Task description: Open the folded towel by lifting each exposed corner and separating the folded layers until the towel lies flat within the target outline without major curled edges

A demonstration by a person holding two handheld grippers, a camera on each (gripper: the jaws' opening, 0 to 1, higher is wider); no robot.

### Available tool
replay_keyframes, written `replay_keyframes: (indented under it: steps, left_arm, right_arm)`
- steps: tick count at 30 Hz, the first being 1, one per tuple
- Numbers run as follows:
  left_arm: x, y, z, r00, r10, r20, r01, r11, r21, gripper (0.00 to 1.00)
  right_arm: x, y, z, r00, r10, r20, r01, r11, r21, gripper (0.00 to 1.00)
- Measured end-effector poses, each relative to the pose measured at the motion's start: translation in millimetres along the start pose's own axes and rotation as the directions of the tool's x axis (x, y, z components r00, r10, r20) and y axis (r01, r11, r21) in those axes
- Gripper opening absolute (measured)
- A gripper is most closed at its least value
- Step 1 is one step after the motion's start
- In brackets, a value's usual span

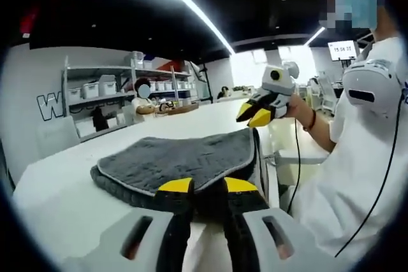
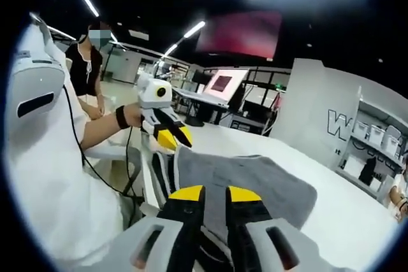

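A grey folded towel [image 1: 185,160] with a pale edge binding lies on the white table [image 1: 57,202]. My left gripper [image 1: 207,186] is at its near edge, jaws close together with dark towel fabric between the yellow fingertips [image 1: 175,186]. My right gripper [image 1: 255,116], held by a hand, sits at the towel's far right corner, which rises to its tips. In the right gripper view the towel [image 2: 261,186] runs down between the right gripper [image 2: 215,193] jaws, and the left gripper [image 2: 172,137] is at the raised far left corner.
The person in white sits close along the towel's side [image 1: 357,157], with a black cable [image 1: 296,164] hanging by the table edge. Shelves with white bins [image 1: 95,90] and another person [image 1: 143,97] are far behind the table.
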State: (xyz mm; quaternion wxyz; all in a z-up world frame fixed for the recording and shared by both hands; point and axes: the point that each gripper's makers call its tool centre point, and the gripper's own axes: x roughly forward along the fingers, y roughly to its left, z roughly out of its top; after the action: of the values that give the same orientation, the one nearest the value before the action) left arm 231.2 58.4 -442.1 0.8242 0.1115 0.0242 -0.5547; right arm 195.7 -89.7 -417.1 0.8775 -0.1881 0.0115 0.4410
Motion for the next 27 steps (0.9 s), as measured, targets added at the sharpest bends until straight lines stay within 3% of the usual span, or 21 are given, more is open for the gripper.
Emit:
replay_keyframes:
  steps: [27]
  left_arm:
    - [6,1.7,7.7,0.999,0.022,0.031,-0.021,0.999,-0.024,0.07]
  right_arm:
    - [39,40,12.6,0.994,0.111,-0.009,-0.112,0.992,-0.059,0.11]
